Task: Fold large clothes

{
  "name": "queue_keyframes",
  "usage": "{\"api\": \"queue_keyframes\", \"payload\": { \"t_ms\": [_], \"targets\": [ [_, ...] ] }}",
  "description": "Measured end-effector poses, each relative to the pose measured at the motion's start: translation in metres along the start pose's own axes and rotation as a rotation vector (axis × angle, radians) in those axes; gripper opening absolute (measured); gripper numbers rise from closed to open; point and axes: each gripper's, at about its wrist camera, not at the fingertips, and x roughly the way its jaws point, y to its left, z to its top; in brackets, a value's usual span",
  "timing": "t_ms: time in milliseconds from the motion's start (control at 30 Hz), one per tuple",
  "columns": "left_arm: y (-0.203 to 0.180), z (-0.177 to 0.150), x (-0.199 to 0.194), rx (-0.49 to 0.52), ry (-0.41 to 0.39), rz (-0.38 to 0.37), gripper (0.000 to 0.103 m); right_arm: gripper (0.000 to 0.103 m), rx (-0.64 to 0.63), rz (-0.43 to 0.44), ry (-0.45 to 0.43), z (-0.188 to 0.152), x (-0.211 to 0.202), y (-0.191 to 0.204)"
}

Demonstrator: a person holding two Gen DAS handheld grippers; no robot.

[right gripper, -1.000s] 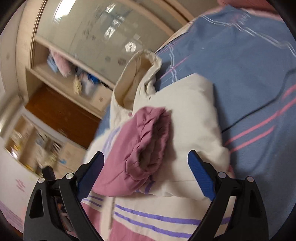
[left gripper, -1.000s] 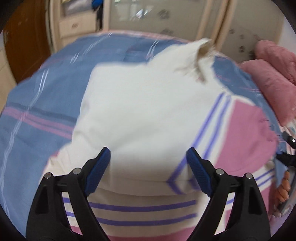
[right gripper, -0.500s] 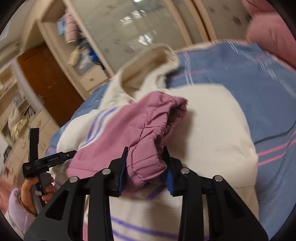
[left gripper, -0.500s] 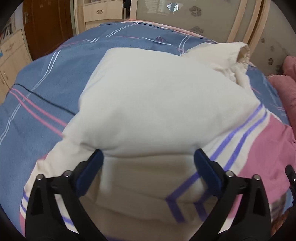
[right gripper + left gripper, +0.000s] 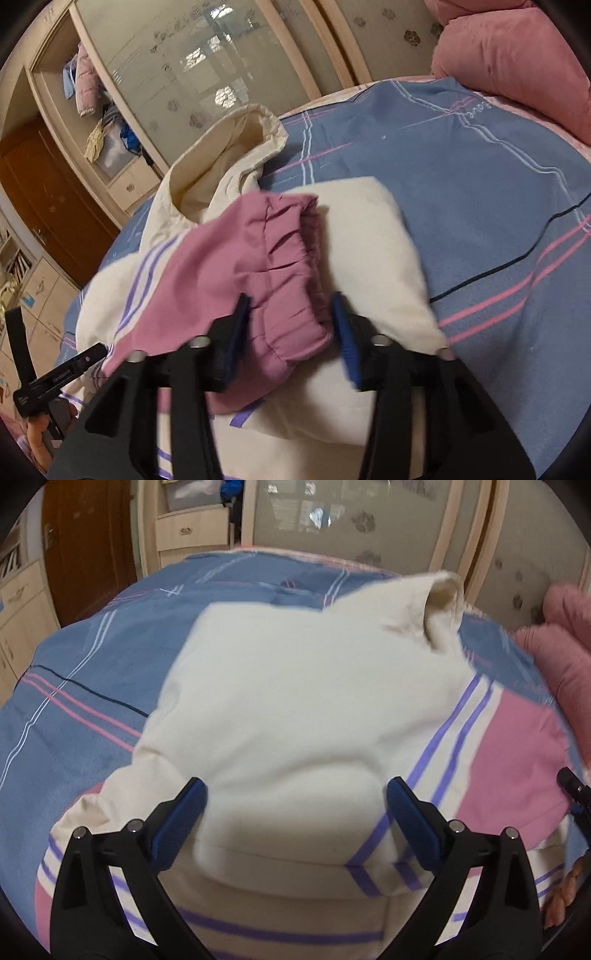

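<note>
Padded jacket (image 5: 369, 236) | lies partly folded at frame centre on blue striped bedspread (image 5: 480, 177) | judged soft, bulky, light, springy | right gripper (image 5: 291, 336) clamped on pink elastic cuff (image 5: 291, 295), a sound hold | left gripper (image 5: 295, 830) spread wide, empty

Cream-pink jacket (image 5: 295, 709), apparently part-folded, on bed

Home bedroom: bed (image 5: 92, 686), wardrobe (image 5: 207, 62).
</note>
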Motion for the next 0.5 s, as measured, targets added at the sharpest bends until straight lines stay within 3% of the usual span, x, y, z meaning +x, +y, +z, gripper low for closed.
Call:
{"api": "queue_keyframes", "payload": {
  "t_ms": [100,133,167,200,267,333,400,500],
  "targets": [
    [-0.004,-0.001,-0.019,0.029,-0.066,0.010,0.098,0.063,0.005,-0.040,-0.139,0.006,-0.030,-0.002],
    [-0.006,-0.001,-0.023,0.042,-0.084,0.010,0.097,0.061,-0.008,-0.013,-0.152,0.008,-0.034,-0.001],
    [-0.010,-0.001,-0.026,0.060,-0.097,0.002,0.093,0.051,-0.027,0.055,-0.148,0.008,-0.037,0.003],
    [-0.013,-0.001,-0.027,0.079,-0.095,-0.008,0.091,0.042,-0.047,0.103,-0.124,0.007,-0.035,0.008],
    [-0.020,-0.004,-0.020,0.112,-0.059,-0.029,0.081,0.039,-0.091,0.136,-0.068,0.002,-0.026,0.018],
    [-0.024,-0.006,-0.004,0.119,-0.012,-0.021,0.079,0.039,-0.158,0.069,-0.003,-0.008,-0.007,0.030],
    [-0.022,-0.003,0.020,0.085,0.037,-0.005,0.083,0.039,-0.205,-0.014,0.059,-0.018,0.012,0.037],
    [-0.023,0.009,0.046,0.062,0.047,0.039,0.092,0.040,-0.217,-0.048,0.087,-0.023,0.028,0.038]
  ]
}}
